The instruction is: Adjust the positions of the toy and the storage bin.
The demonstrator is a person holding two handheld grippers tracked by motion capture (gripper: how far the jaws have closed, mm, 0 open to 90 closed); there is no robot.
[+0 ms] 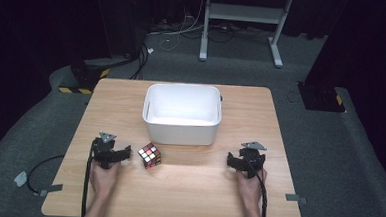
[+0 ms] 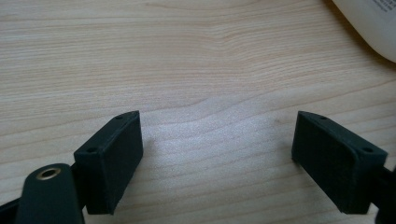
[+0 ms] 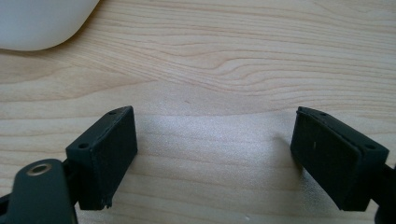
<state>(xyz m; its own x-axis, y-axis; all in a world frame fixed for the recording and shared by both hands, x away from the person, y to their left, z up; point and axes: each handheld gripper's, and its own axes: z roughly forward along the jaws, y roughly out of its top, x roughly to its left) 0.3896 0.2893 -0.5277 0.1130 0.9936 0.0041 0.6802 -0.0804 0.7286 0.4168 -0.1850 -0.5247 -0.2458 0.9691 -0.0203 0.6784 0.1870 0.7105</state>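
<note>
While both of the person's hands rest low on the wooden table point(image 1: 186, 198), each holds a black gripper pointed toward the far edge. In the high view, the left gripper point(image 1: 109, 151) sits at the lower left of the tabletop and the right gripper point(image 1: 247, 160) at the lower right, well apart from each other. A scrambled puzzle cube point(image 1: 149, 155) lies on the wood just to the right of the left gripper, near it but not touching, slightly left of the frame's middle. Above the cube, in the centre of the frame, stands a white plastic tub point(image 1: 181, 129), its front wall near the cube.

In the left gripper view the jaws stand spread, with bare wood grain between them, and a corner of the white tub fills the upper right of that frame. In the right gripper view the jaws are likewise spread over bare wood, and the tub's rounded corner sits at the upper left. Neither pair pinches anything.
</note>
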